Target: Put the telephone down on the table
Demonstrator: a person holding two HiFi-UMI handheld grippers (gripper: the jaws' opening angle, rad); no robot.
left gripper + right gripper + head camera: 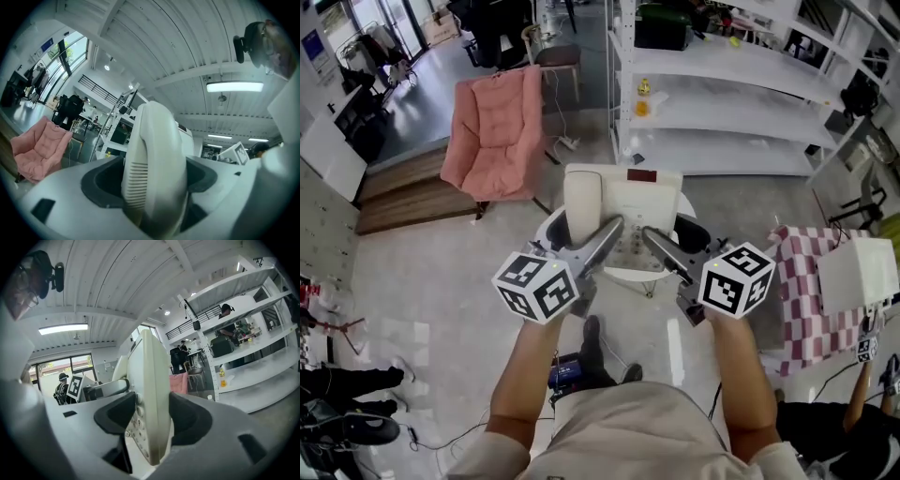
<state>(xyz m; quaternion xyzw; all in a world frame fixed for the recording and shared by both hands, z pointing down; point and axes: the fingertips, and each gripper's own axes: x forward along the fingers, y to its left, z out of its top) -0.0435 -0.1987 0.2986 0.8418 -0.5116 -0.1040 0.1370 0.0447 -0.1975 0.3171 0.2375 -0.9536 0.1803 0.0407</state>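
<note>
Holding the white telephone [623,202] between both grippers: my left gripper [609,231] has its jaws closed on the handset [154,164], and my right gripper [652,240] clamps the keypad body [151,394] edge-on. It is over a small round white table [581,274]; I cannot tell whether they touch.

We've got a cream desk telephone [630,208] sitting dead centre of the head view, top edge pointing at the upper part of the frame. Its handset [581,202] lies in the cradle along the left side, with the keypad [630,248] to its right and a dark red strip [641,175] at the top. The left tool [605,234] is clamped on the handset and the right tool [661,246] grips the keypad edge. Can't tell if it's touching the round white surface [551,225] below.
</note>
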